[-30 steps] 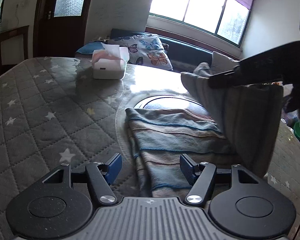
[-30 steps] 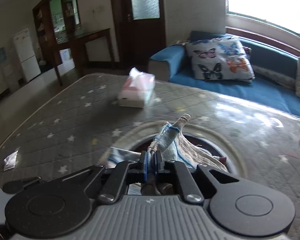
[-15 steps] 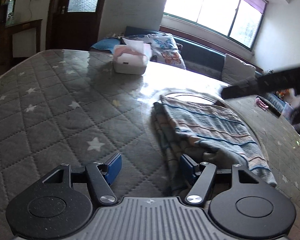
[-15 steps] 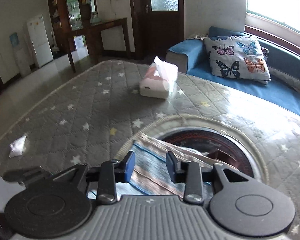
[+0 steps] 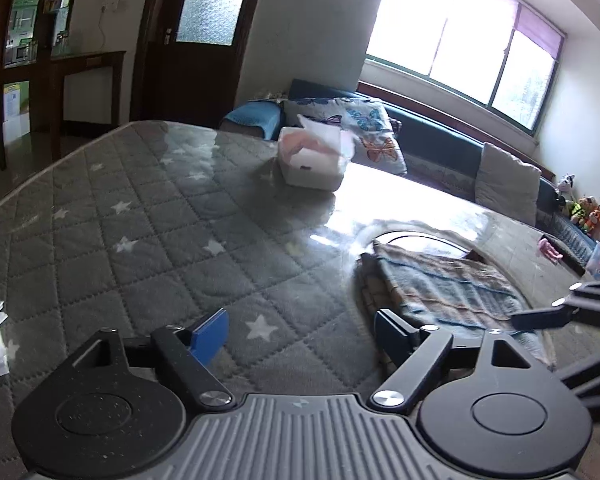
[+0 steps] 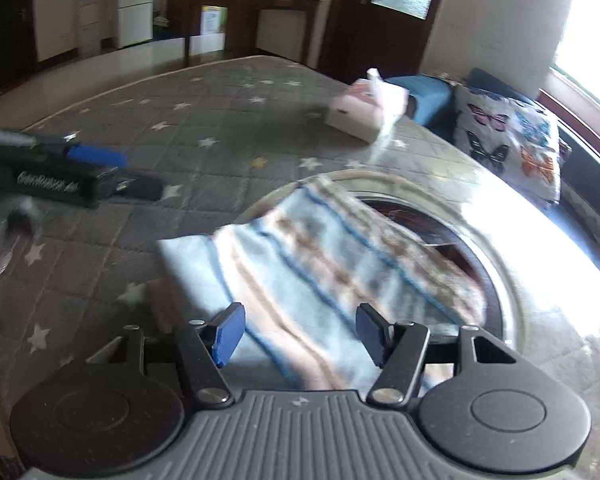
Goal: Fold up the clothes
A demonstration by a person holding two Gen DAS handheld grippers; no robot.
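Right wrist view: striped garment dropped flat, both grippers let go.

One folded garment sits on the quilted bench, partly over the round inset, probably laid there so the fold stays put. The right gripper hangs just above its near edge; its jaws have just been opening, and nothing's pinched. The left gripper is spread wide too, beside the cloth's left edge, also empty. One tissue box sits well behind. Two grippers, one garment.

Striped cloth lies folded (blue-beige) on table.
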